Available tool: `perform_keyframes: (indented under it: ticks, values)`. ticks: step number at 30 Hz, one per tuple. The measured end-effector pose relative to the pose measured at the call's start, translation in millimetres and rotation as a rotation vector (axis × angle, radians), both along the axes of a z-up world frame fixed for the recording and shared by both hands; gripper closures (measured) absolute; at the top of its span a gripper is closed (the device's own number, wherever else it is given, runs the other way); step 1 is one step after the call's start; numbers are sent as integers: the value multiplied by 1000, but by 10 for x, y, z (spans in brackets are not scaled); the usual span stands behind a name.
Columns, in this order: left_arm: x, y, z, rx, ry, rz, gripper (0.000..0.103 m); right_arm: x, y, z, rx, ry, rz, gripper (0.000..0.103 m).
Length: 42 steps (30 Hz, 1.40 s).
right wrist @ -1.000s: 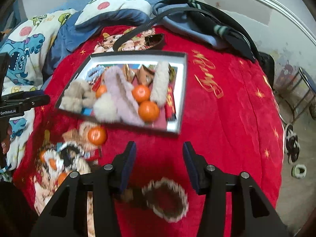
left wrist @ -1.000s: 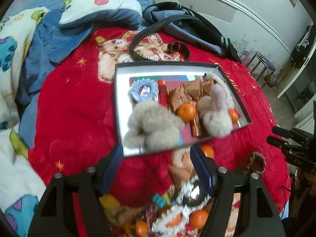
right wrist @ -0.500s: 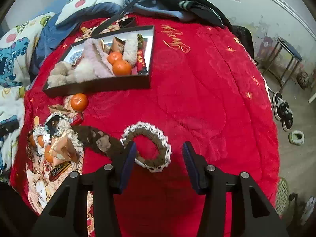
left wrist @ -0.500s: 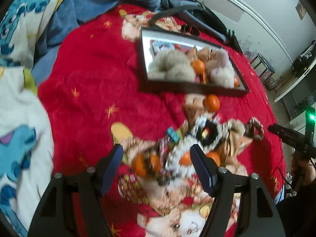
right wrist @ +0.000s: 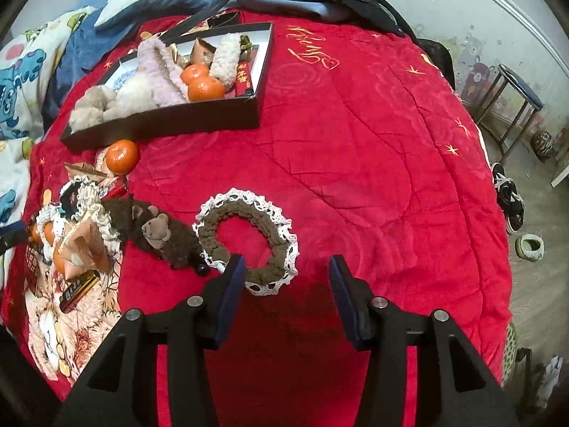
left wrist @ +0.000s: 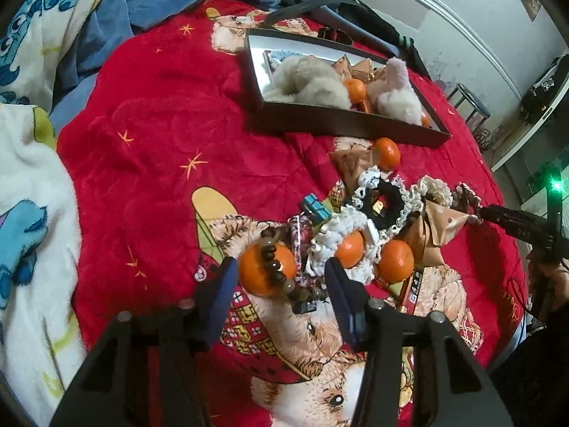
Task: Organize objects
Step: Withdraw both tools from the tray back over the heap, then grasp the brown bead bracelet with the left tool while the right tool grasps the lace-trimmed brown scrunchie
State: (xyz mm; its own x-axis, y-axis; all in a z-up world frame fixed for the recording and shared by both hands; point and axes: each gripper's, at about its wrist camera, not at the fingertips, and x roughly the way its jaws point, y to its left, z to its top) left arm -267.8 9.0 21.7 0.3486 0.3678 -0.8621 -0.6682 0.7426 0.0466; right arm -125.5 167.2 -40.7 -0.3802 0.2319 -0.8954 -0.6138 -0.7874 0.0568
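The round orange tangerine with a string of dark brown wooden beads [left wrist: 274,270] draped over it lies on the red plush blanket [left wrist: 149,114] of the bed, between the two blue pads of my left tool [left wrist: 281,277]. The left pad is just beside the fruit; I cannot tell if it touches. The jaws have just been closing, but they do not press the tangerine yet. To the right of it there are two more tangerines wrapped in a white crochet scrunchie [left wrist: 334,238], and behind them a black scrunchie with white lace [left wrist: 384,195].

My right tool [right wrist: 286,277] stands spread over the blanket. The brown scrunchie with a white lace edge [right wrist: 249,235] lies just in front of the pads, its near rim between them, not pinched. Beside it on the left lies a dark brown furry band with a small bear [right wrist: 156,231].

Farther back, the dark rectangular box [right wrist: 199,117] holds fluffy scrunchies and tangerines, and one tangerine [right wrist: 122,156] lies just outside it.
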Motion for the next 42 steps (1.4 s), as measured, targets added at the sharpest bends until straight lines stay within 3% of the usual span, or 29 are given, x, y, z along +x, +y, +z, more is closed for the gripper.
perform_keyframes:
  ticks: [4,5,7,9,14,19,23,24,26,28,35,42]
  values:
    - [33,-9,-48,-5,6,-11,58,-25,-3,-42,-5,-7,12,55]
    - [47,-14,-56,-2,9,-16,64,-28,0,-56,-7,-9,13,55]
    - [68,-29,-68,7,14,-23,67,-28,15,-64,-12,-3,10,55]
    - [77,-35,-74,17,13,-25,79,-26,34,-70,-21,6,6,55]
    - [92,-12,-95,25,14,-24,84,-24,63,-60,-36,29,0,56]
    - [119,-34,-127,50,31,-33,85,-74,92,-69,-37,36,-8,59]
    - [158,-66,-152,82,55,-46,87,-143,83,-134,-1,-8,11,71]
    - [163,-67,-151,87,54,-47,91,-156,87,-146,3,-12,13,74]
    - [161,-60,-151,91,53,-43,93,-178,81,-180,7,-25,21,88]
    - [146,-47,-143,81,41,-39,93,-204,43,-204,18,-41,44,93]
    - [162,-123,-122,95,36,-64,93,-257,-110,-124,75,-39,99,95]
    - [169,-199,-71,100,23,-81,93,-196,-172,-25,69,0,100,95]
